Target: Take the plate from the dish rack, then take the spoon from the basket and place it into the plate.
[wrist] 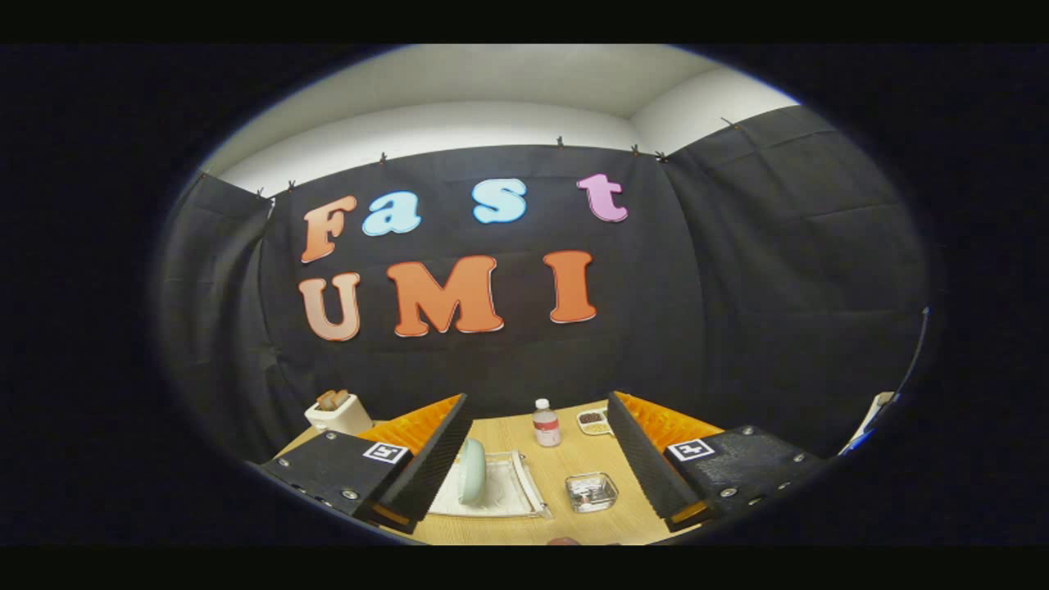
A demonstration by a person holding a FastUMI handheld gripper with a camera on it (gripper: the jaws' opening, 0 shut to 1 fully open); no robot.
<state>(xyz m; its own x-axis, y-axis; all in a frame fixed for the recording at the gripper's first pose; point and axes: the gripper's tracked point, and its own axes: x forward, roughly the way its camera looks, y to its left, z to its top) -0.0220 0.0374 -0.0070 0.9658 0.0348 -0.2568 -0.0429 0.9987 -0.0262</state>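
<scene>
The left finger hides part of the dish rack (508, 492) and toaster (338, 414).

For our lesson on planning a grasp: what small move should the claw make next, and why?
Probably ease the open claw down and leftward toward the pale green round plate. It stands upright in the white dish rack, beside the left finger, not yet between both.

The gripper view rides on the gripper (533, 475), well above the wooden table (565, 471), looking forward along the two spread fingers (426, 459) toward the table's far edge and the black cloth wall (697, 328). It tilts slightly downward, taking in the dish rack (512, 492) between the fingers.
</scene>
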